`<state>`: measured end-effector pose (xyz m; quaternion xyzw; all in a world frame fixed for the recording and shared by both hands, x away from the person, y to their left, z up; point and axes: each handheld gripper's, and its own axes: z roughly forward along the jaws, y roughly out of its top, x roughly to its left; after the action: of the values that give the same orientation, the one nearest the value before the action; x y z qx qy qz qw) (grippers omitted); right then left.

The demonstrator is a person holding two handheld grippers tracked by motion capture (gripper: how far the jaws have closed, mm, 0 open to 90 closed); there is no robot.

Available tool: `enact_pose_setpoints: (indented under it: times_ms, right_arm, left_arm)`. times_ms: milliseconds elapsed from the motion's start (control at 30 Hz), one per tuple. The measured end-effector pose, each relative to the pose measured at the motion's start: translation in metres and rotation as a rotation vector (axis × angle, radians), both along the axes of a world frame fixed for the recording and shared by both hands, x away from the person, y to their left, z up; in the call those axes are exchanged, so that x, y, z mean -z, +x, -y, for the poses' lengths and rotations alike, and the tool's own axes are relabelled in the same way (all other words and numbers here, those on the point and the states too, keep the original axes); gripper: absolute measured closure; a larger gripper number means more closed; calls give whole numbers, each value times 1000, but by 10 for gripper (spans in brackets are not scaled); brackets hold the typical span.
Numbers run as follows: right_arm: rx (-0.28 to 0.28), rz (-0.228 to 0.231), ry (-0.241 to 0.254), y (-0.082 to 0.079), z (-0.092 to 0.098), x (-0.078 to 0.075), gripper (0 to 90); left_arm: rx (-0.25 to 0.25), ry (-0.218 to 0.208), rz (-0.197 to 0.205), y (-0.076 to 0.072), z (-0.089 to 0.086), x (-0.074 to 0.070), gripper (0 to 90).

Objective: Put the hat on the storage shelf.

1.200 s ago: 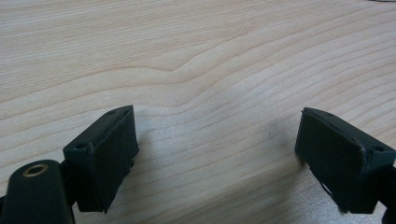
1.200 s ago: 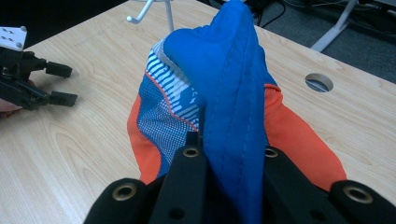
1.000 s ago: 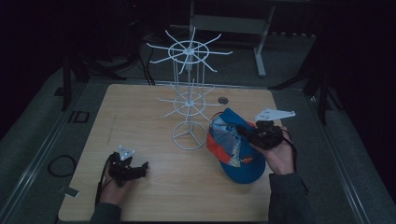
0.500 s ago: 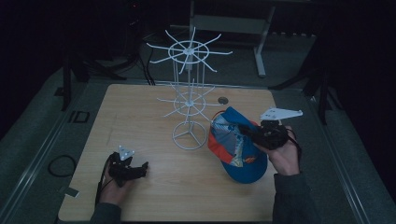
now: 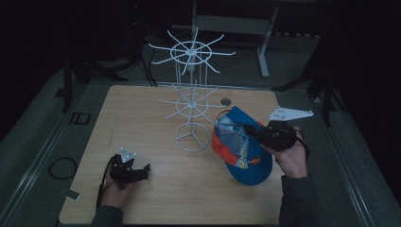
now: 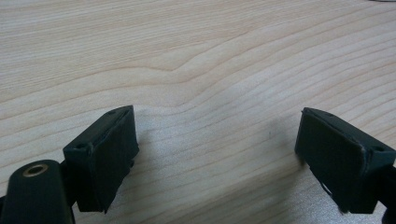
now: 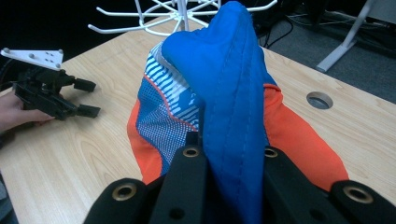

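The right gripper (image 5: 250,133) has its jaws clamped on a fold of the blue, orange and white fabric cap (image 5: 241,149), just right of the white wire rotating display stand (image 5: 191,101). No legible brand or writing on the cap. The left gripper (image 5: 142,171), jaws apart, rests on the light wooden table (image 5: 189,198) left of the stand and nearer the person.

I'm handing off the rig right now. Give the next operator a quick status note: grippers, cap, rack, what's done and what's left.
Right gripper: shut on the blue and orange cap, pinching a fold of its blue fabric, at the table's right side.
Left gripper: open, holding nothing, resting low over the wooden table near its front left.
White wire rack: upright mid-table, just left of the cap, all arms bare.
Done: cap gripped.
Left, likely: raise the cap and hang it on a rack arm.
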<state>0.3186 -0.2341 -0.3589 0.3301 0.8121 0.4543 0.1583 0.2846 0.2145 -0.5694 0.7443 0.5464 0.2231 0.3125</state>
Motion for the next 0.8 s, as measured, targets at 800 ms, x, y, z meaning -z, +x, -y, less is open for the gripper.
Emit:
enact_pose_setpoints:
  times_ms: [800]
  right_arm:
    - [-22, 24, 34, -3, 4, -14, 878]
  left_arm:
    - [0, 0, 0, 0, 0, 0, 134]
